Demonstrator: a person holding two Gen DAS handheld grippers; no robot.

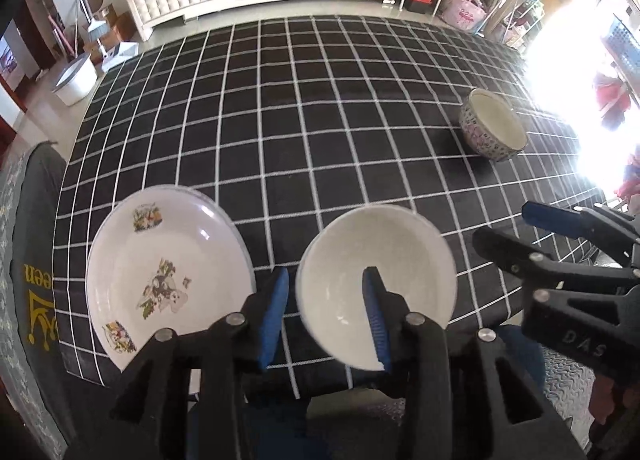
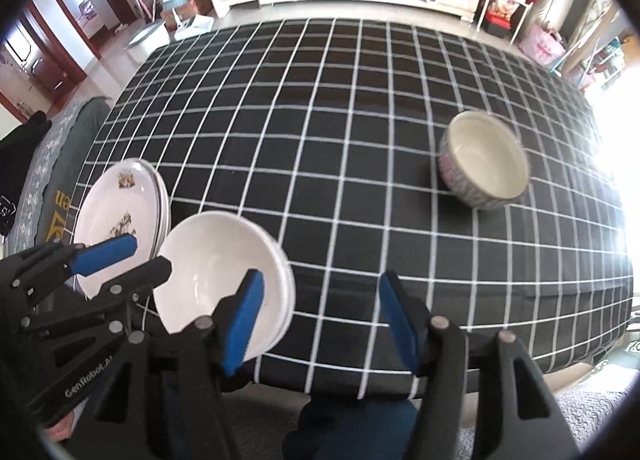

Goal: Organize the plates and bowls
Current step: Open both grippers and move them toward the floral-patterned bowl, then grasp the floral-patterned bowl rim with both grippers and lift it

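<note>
The left hand-held gripper (image 1: 326, 314) stands partly open astride the near-left rim of the plain white ceramic bowl (image 1: 376, 284), one blue pad outside the wall and one inside; neither pad visibly presses the rim, so no grip is judged to exist yet. The right hand-held gripper (image 2: 322, 320) is spread wide and holds nothing, above the near edge of the bench with the black white-gridded cloth (image 2: 320, 119). The white bowl sits at that near edge, just beside the stack of white printed plates (image 1: 168, 272); the patterned grey-walled ceramic bowl (image 2: 484, 159) stands well apart, far right. Likely risks: a glazed rim pinched at one point may slip or tilt on lifting; the bowl may knock the adjacent plates; its position near the edge leaves little margin against a fall. Legible writing: "GenRobot.AI" and "DAS" on the gripper bodies; yellow letters "een" on the dark fabric (image 1: 38, 300) at left.
</note>
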